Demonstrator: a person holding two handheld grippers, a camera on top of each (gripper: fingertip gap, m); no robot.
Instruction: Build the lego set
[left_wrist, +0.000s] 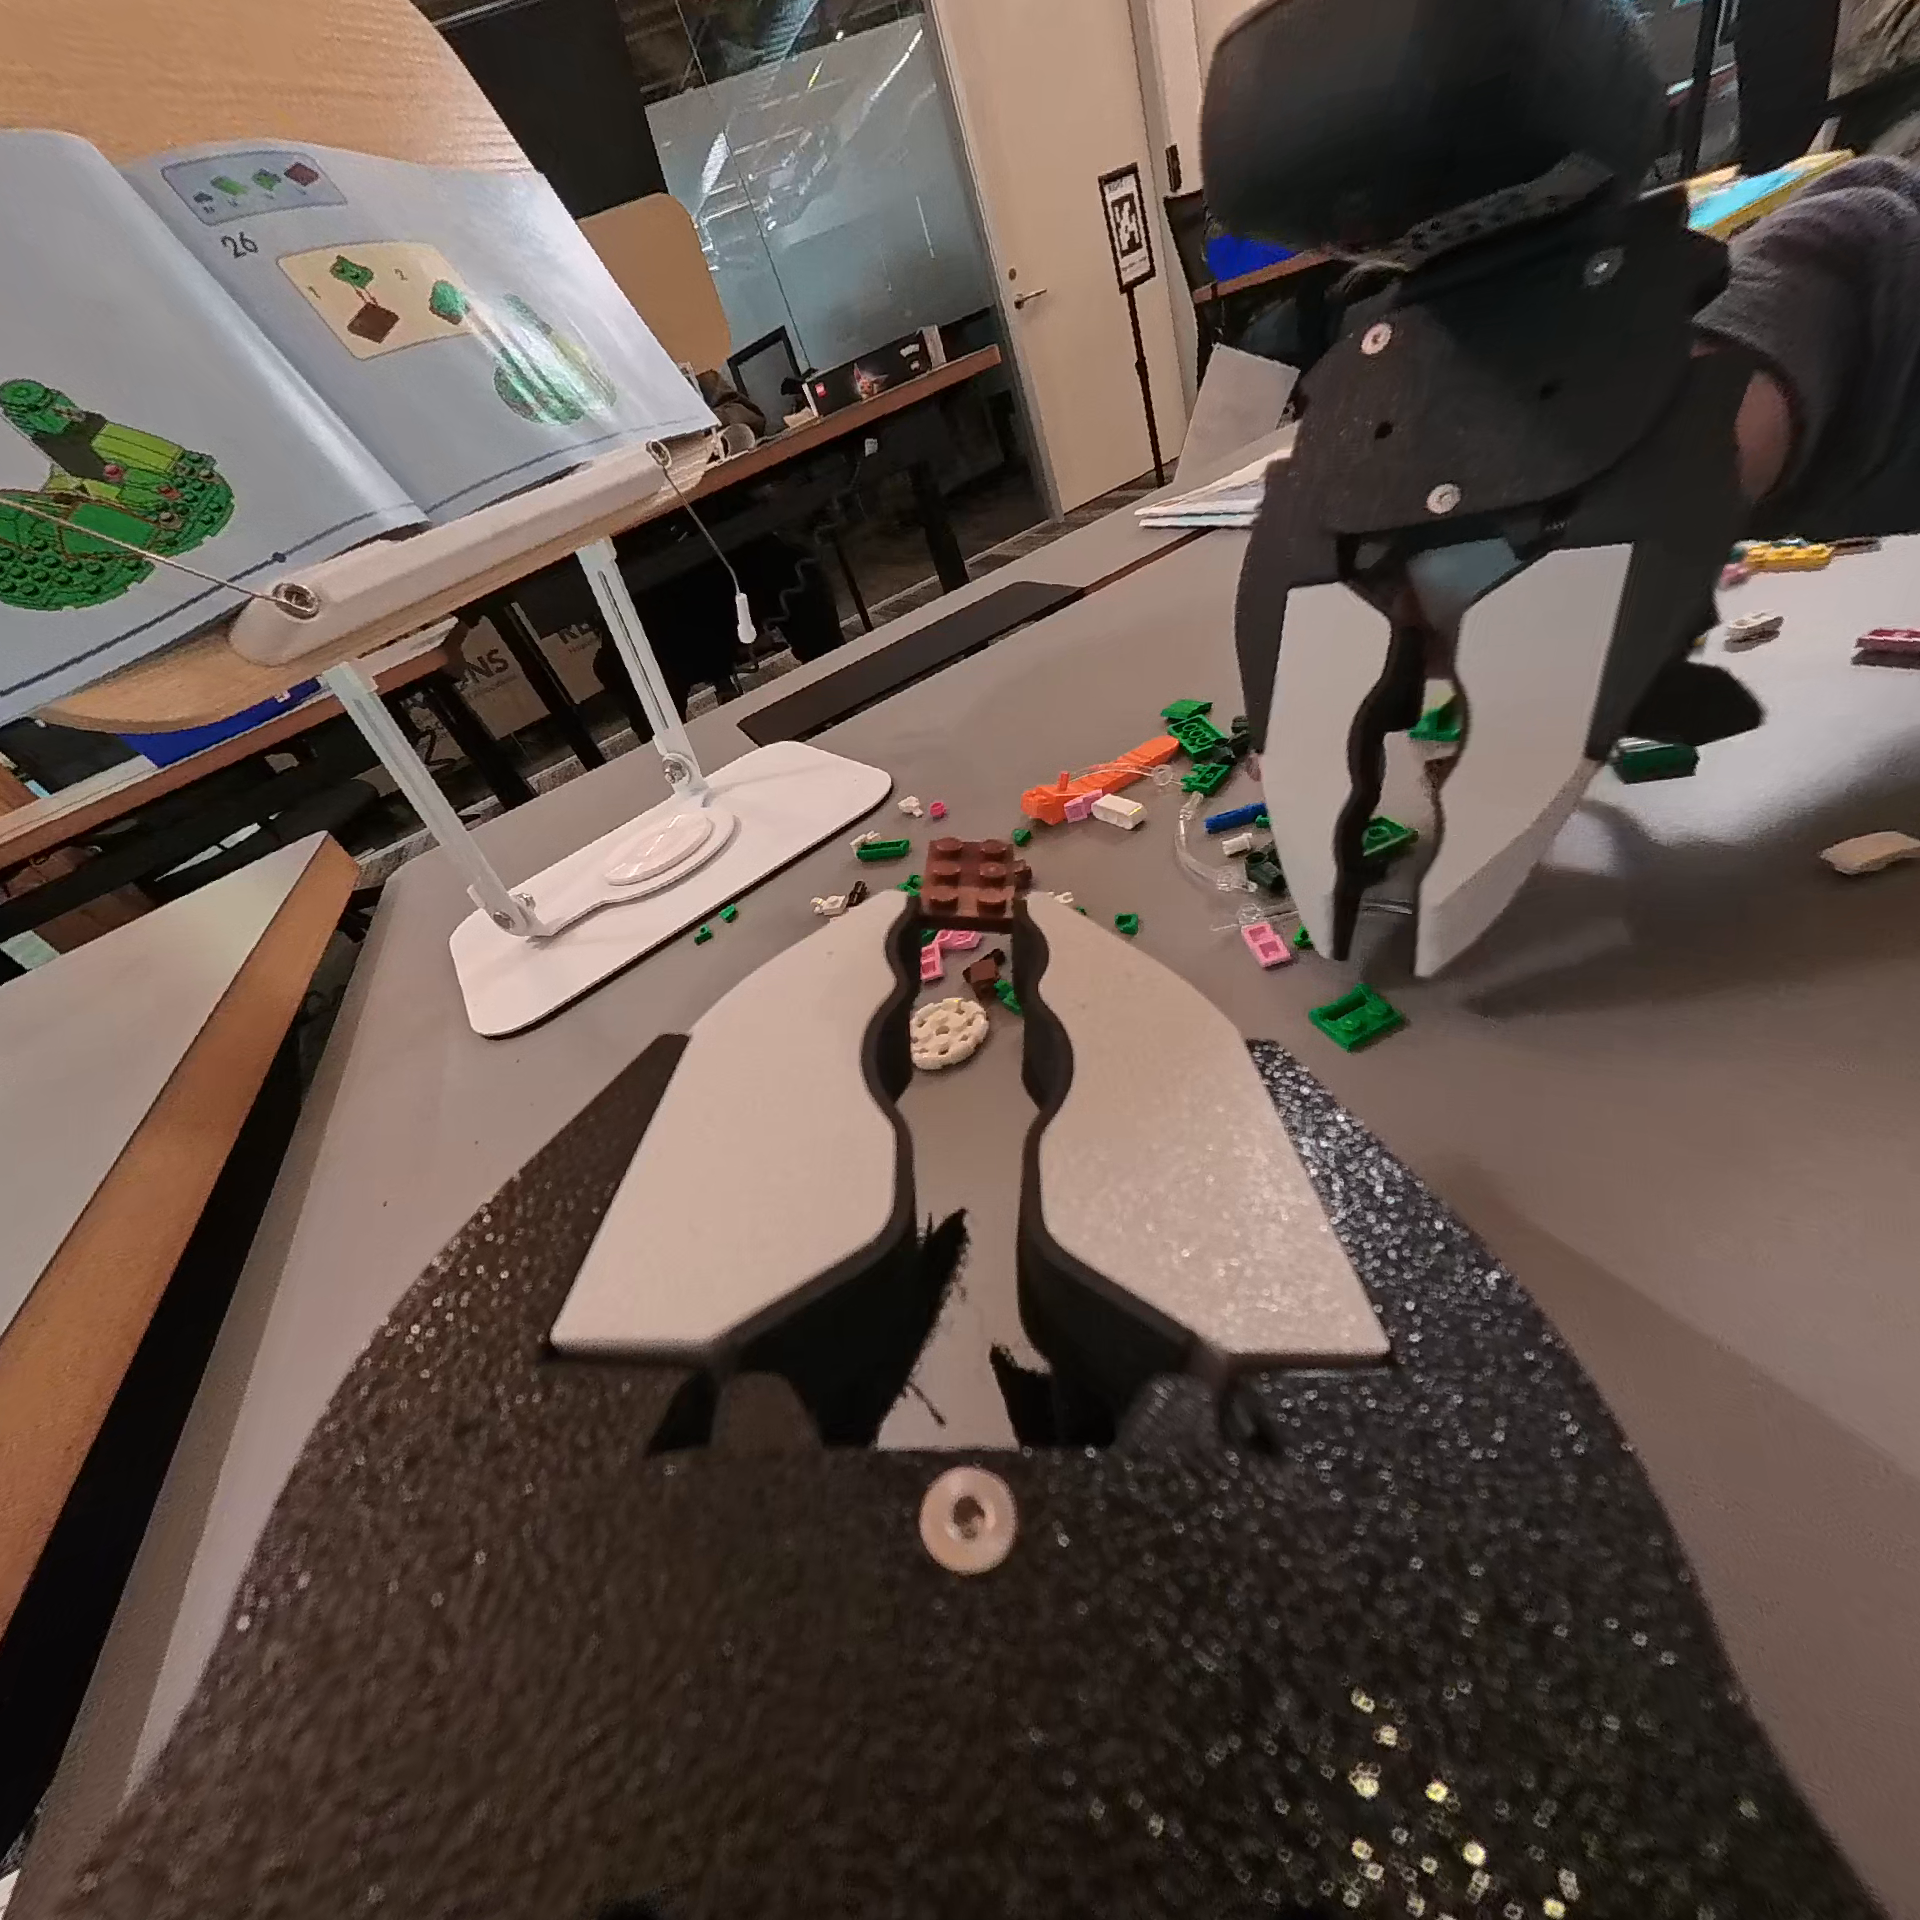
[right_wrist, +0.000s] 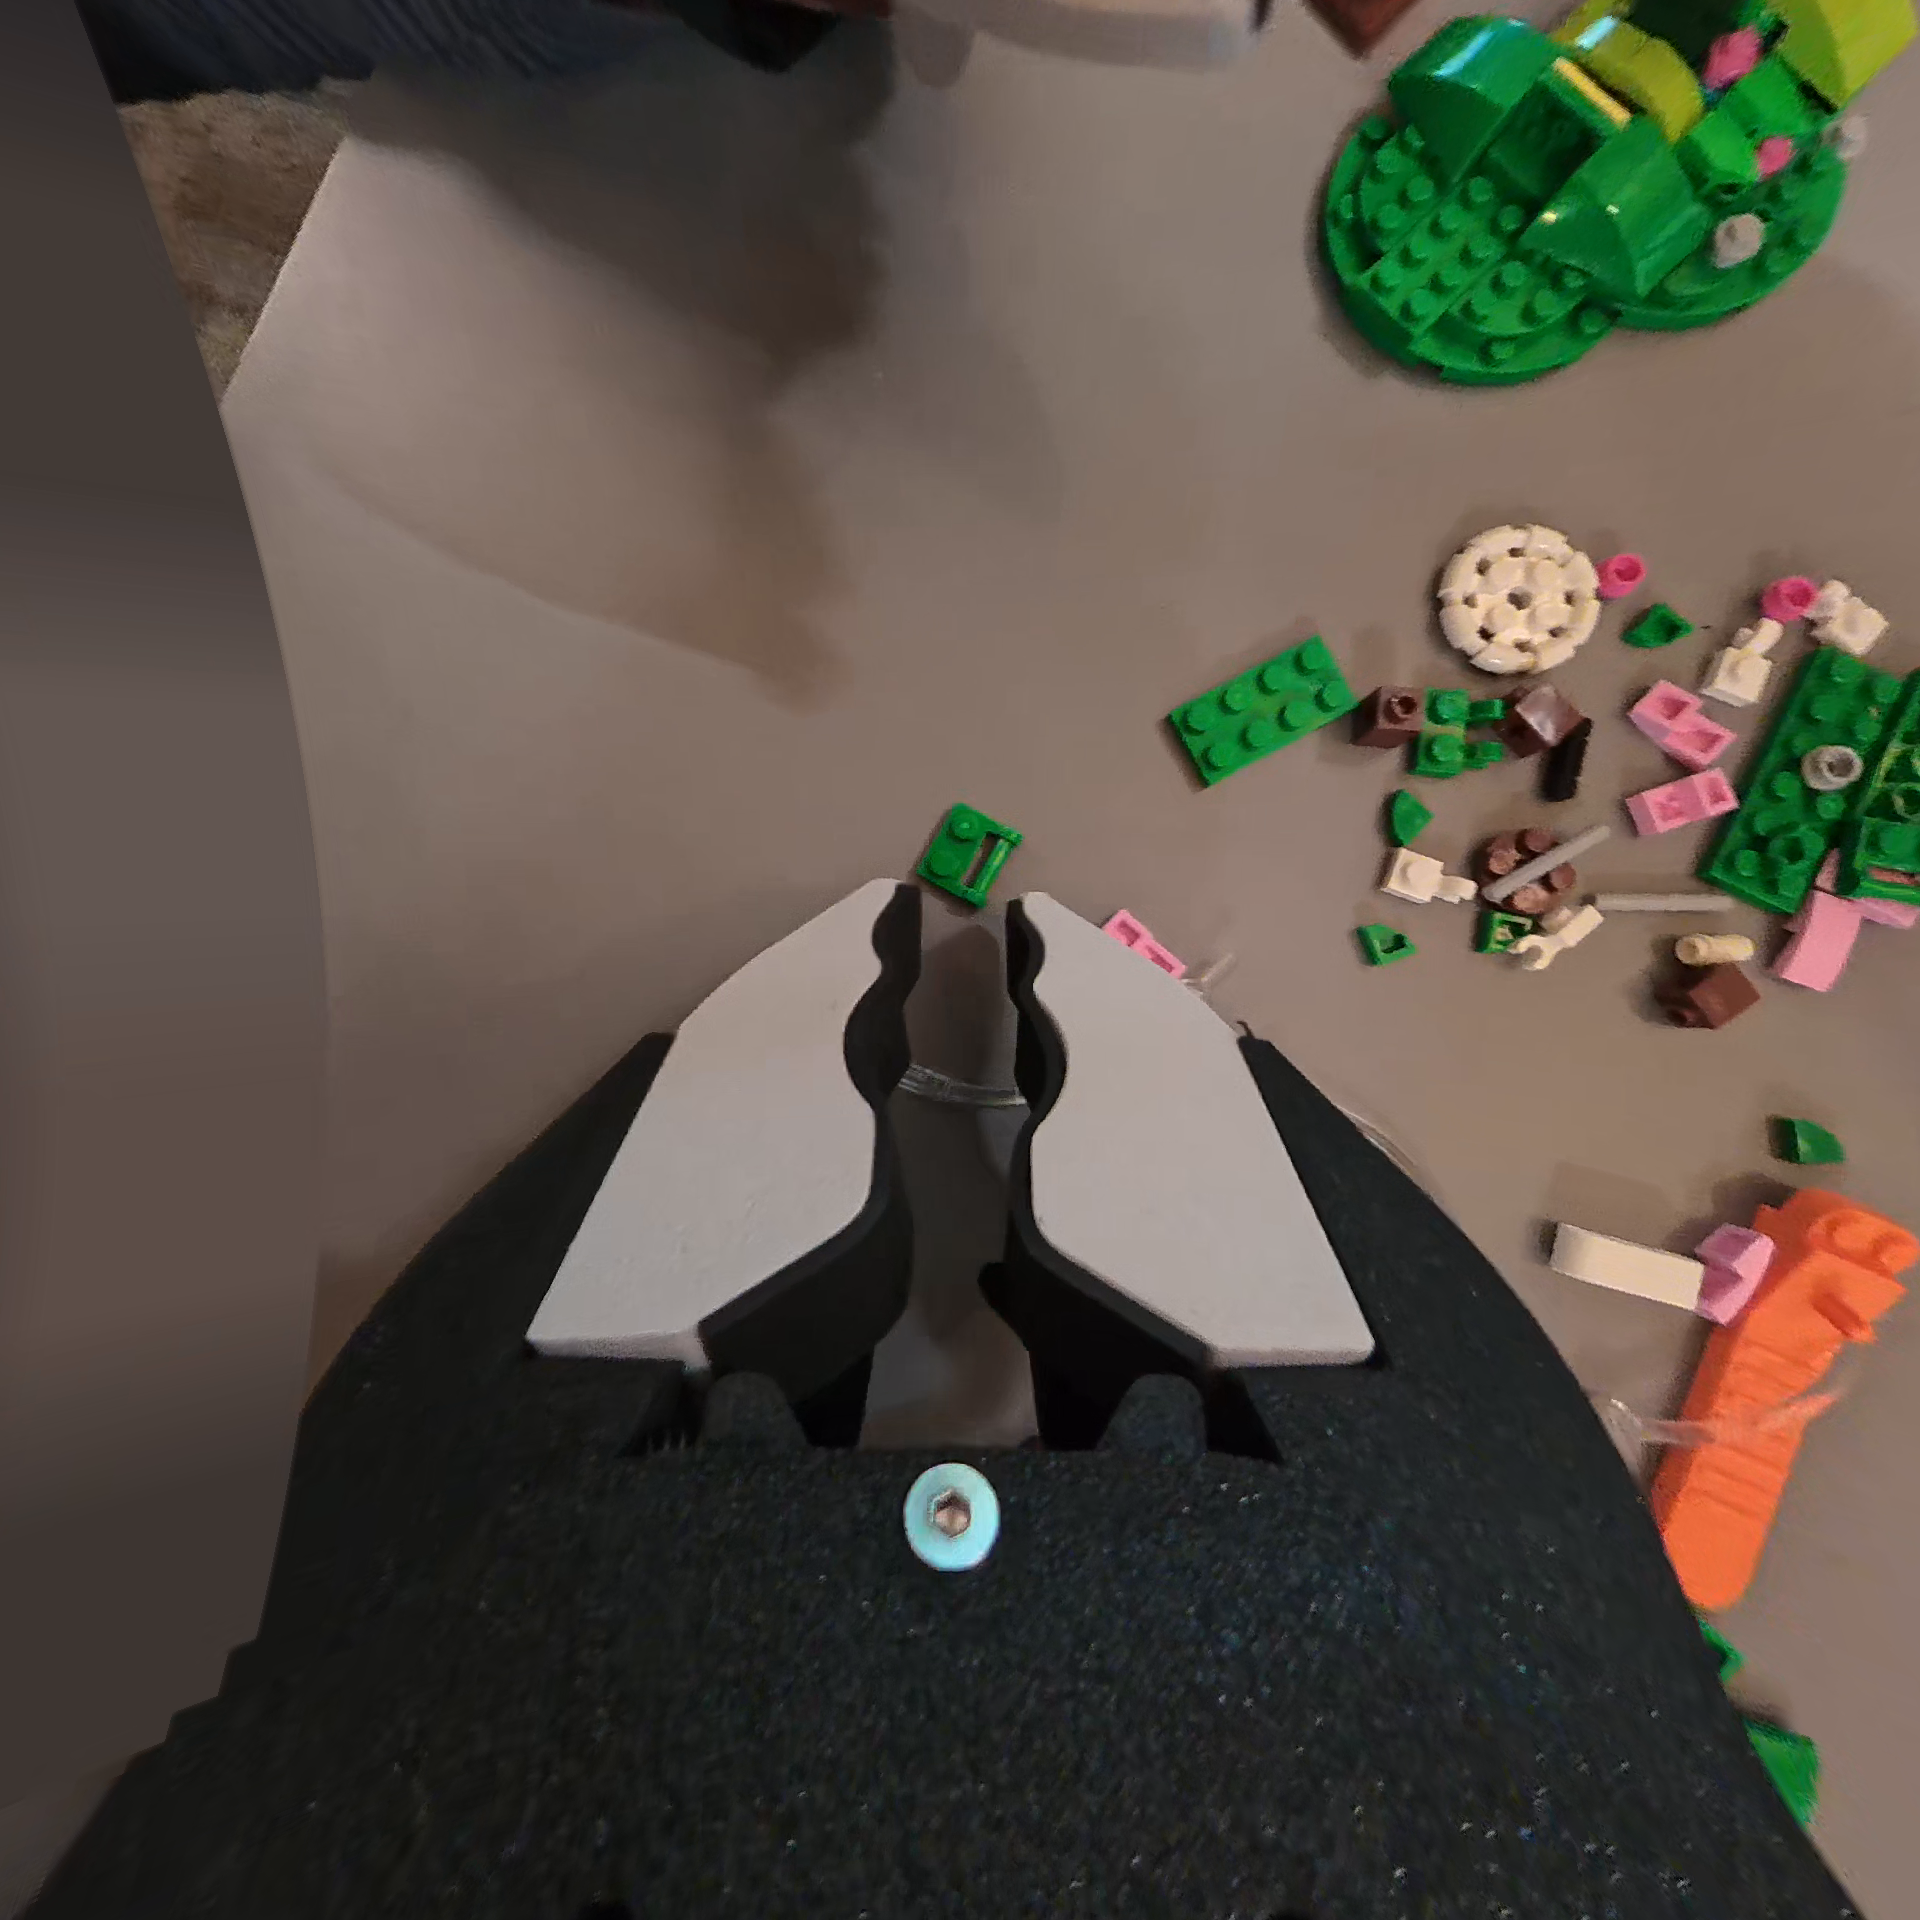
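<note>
My left gripper (left_wrist: 966, 912) is shut on a brown square plate (left_wrist: 971, 878), held flat at its fingertips above the grey table (left_wrist: 1558, 1195). My right gripper (right_wrist: 961, 904) points down at the table with its jaws a narrow gap apart and nothing between them. A small green clip plate (right_wrist: 971, 852) lies just ahead of its tips. The right gripper also shows in the left wrist view (left_wrist: 1382, 956), above the loose pieces. The green round build (right_wrist: 1590, 208) stands at the far right of the right wrist view.
An open instruction booklet (left_wrist: 312, 343) rests on a white stand (left_wrist: 665, 873) at the left. Loose pieces lie scattered: a white round plate (right_wrist: 1517, 611), a green plate (right_wrist: 1262, 707), an orange brick separator (right_wrist: 1787, 1382), and pink and brown bits. A second table (left_wrist: 156, 1039) adjoins on the left. Across from one pair of fingers to the other is roughly 12 centimetres.
</note>
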